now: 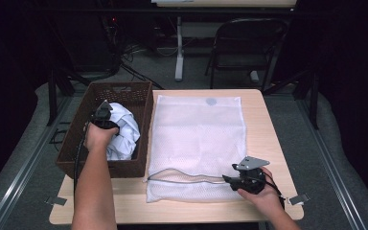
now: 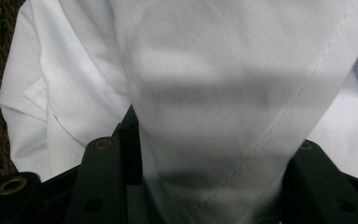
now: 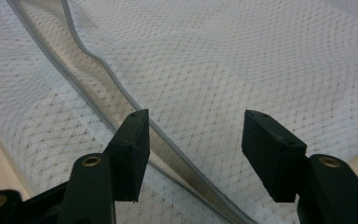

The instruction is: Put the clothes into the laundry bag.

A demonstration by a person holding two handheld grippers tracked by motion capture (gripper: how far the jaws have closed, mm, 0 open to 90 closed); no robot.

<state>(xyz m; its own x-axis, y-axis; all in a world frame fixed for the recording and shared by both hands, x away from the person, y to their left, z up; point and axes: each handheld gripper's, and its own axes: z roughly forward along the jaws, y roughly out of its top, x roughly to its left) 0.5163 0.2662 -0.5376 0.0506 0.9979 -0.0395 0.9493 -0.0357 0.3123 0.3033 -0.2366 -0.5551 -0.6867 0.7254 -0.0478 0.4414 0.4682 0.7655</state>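
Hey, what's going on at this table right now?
A person is packing laundry. The left gripper is down in the brown wicker basket, its fingers around a fold of the white garment. The right gripper sits open at the unzipped edge of the white mesh laundry bag, which lies flat on the table.

The brown basket (image 1: 120,92) sits at the table's (image 1: 263,124) left edge, its walls closing in the white cloth (image 1: 124,129), so the way in is from above. The left gripper (image 1: 104,115) is down inside it, cloth bunched between the jaws, apparently gripped. The mesh bag (image 1: 199,139) covers the table's middle, just beside the basket. Bare wood runs along the right and near edges. The right gripper (image 1: 230,179) rests spread by the bag's open zip edge.
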